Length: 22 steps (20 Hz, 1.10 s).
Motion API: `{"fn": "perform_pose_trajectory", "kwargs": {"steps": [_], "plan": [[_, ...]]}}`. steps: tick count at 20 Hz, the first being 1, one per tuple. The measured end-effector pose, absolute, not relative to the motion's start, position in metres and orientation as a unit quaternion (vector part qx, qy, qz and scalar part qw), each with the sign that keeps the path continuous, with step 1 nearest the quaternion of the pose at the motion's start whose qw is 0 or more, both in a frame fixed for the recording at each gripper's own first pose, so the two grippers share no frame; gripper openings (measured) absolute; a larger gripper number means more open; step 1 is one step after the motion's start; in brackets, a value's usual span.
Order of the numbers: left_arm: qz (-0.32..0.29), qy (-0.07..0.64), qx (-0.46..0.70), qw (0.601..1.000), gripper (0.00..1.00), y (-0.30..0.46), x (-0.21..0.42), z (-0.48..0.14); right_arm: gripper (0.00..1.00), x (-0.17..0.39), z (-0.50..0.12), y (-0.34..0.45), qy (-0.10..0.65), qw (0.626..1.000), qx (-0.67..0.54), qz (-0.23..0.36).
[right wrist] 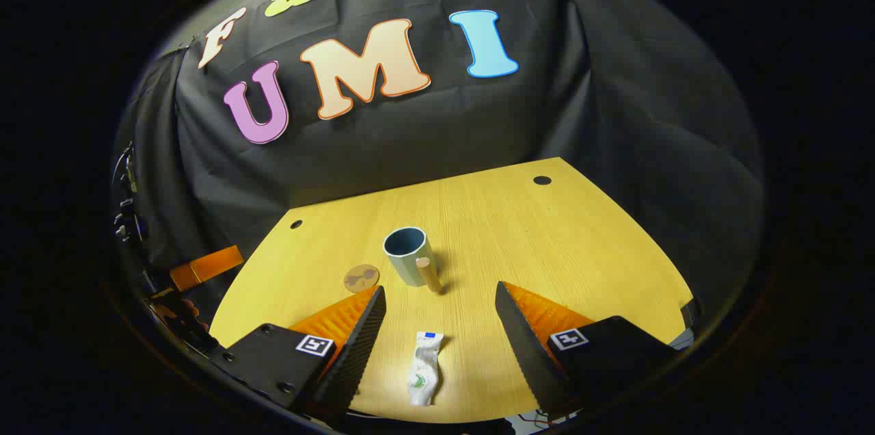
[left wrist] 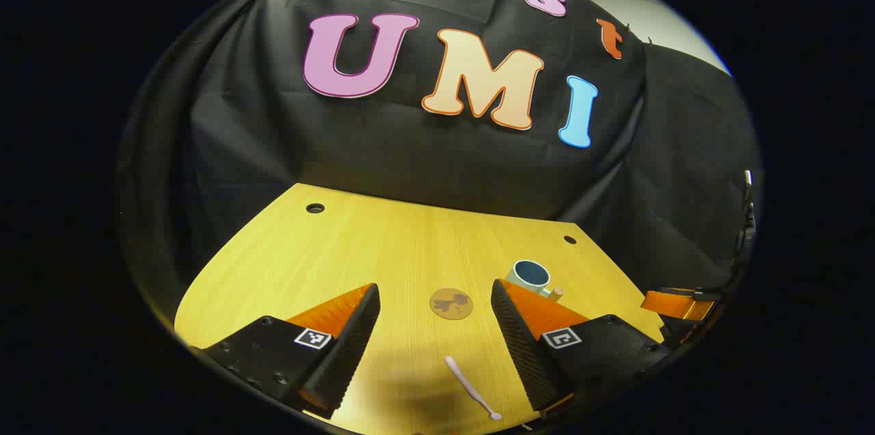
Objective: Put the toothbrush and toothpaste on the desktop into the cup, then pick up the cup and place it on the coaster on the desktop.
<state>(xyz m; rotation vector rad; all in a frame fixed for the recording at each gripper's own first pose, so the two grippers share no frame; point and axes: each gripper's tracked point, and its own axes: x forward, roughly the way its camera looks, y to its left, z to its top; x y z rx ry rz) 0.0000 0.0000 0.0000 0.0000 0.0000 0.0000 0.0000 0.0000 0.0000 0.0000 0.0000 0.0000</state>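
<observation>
Left gripper view: the left gripper (left wrist: 434,325) is seen low over the yellow wooden desktop (left wrist: 383,250), its two fingers spread wide with nothing held between them.
Toothbrush: a pale pink toothbrush (left wrist: 472,386) is laid flat on the desktop in the gap between those fingers, nearer the right-hand one, untouched by either.
Coaster: a round brown coaster (left wrist: 451,303) with a darker pattern is found just beyond the fingertips, bare on top.
Cup, from the left: a grey-blue cup (left wrist: 530,275) with a wooden handle is placed upright beyond the right-hand finger, which partly hides it; it is set apart from the coaster.
Other tool: the right gripper (left wrist: 677,305) is glimpsed at the far right edge of this view, above the desktop's edge.
Right gripper view: the right gripper (right wrist: 441,325) is likewise held with its fingers wide apart and empty.
Toothpaste: a white, crumpled toothpaste (right wrist: 424,368) tube with a blue end is laid on the desktop (right wrist: 547,243) between the fingers, clear of both.
Cup, from the right: the cup (right wrist: 408,255) is seen upright and empty farther off, handle turned toward the camera.
Coaster, from the right: the coaster (right wrist: 361,278) is seen just to the cup's left, not touching it.
Left tool from here: the left gripper (right wrist: 205,267) is seen at the left edge.
</observation>
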Motion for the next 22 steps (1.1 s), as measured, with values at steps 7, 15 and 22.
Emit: {"fn": "perform_pose_trajectory", "kwargs": {"steps": [7,15,22], "plan": [[-0.002,0.016,0.012,1.0,0.95,0.004,0.007,-0.004,0.94,0.01,-0.016,0.001,0.031,1.0,-0.005,-0.003],[-0.008,0.032,0.009,0.999,0.95,0.008,0.011,-0.011,0.98,0.011,-0.026,0.008,0.052,0.999,-0.005,-0.005],[0.0,0.054,0.004,0.999,0.95,0.018,0.012,-0.025,0.94,0.023,-0.053,0.023,0.109,0.994,-0.03,-0.002]]}}
